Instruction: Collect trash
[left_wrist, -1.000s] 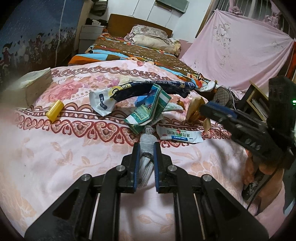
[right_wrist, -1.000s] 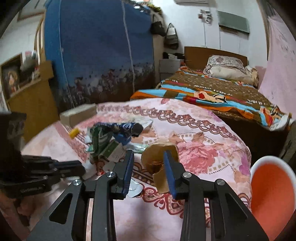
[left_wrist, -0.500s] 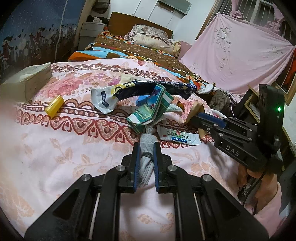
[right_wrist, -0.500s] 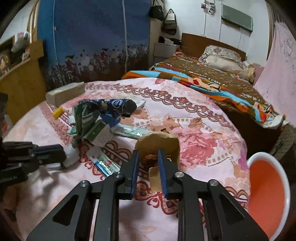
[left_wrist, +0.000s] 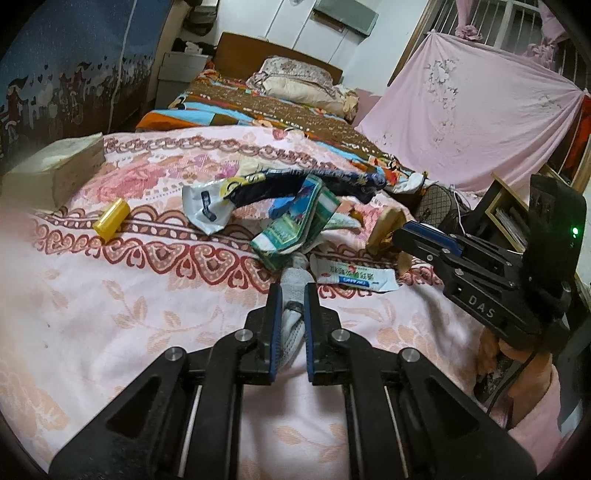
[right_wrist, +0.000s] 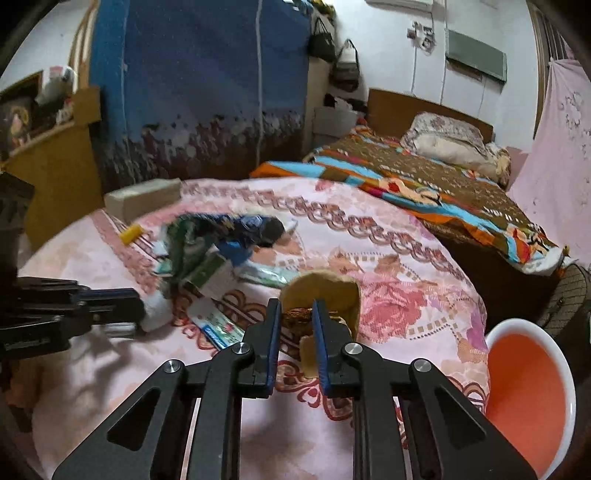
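Left gripper (left_wrist: 292, 295): jaws clenched on a crumpled white wrapper (left_wrist: 291, 321), which rests on the bed cover (left_wrist: 110, 332) and pokes out ahead of the tips.

Right gripper (right_wrist: 297, 310): jaws have just been closing and now grasp a tan paper bag (right_wrist: 325, 291) with dark brown matter at its mouth; the pads press on it from both sides. The bag stands on the cover, near its right edge.

Surface: a pink floral bed cover. Loose trash lies in a heap at its middle: a dark blue wrapper (left_wrist: 314, 182), a green-and-white packet (left_wrist: 295, 229), and a flat white sachet (left_wrist: 354, 275) just beside the left jaws. A yellow block (left_wrist: 110, 219) and a pale box (left_wrist: 55, 173) lie apart at the left.

Room: an orange bucket with a white rim (right_wrist: 528, 398) stands low at the right of the bed. A second bed with a patterned blanket (right_wrist: 424, 177) lies beyond. A pink sheet (left_wrist: 461, 122) hangs at the right.
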